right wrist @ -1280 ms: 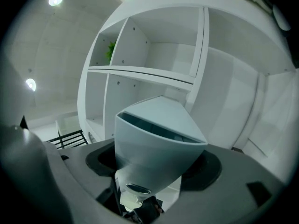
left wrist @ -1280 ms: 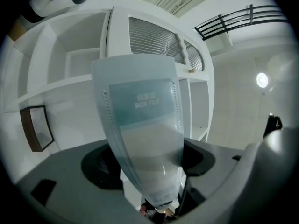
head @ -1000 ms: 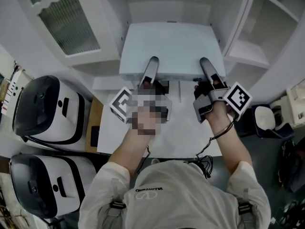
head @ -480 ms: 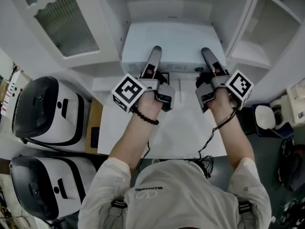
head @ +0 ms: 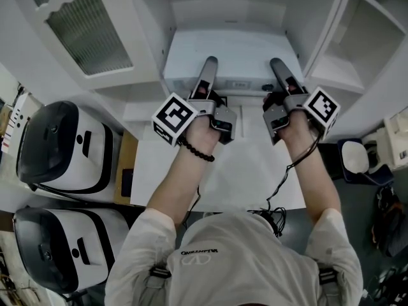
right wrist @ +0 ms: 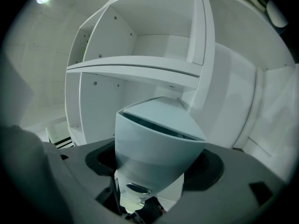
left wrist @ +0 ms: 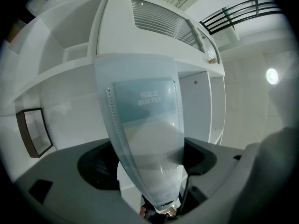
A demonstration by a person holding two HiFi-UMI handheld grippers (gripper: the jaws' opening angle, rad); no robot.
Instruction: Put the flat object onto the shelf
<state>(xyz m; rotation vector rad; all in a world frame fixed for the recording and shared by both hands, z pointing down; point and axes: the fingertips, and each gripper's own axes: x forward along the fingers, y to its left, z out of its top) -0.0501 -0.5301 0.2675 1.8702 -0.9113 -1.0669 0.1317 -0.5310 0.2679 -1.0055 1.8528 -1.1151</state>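
Holding the flat box file point(head: 229, 51) level before the far shelf unit point(head: 224, 11), left claw point(head: 208, 66) and right claw point(head: 278, 67) clamp its near edge for balance, the left's jaws having just eased wider on it.

The box file point(left wrist: 145, 139) is translucent frosted plastic, smooth, with a slight sheen. The shelf unit point(right wrist: 135, 66) has a smooth white matt finish. The door pane point(head: 89, 34) is ribbed glass. The appliances point(head: 60, 145) are glossy white-and-black plastic.
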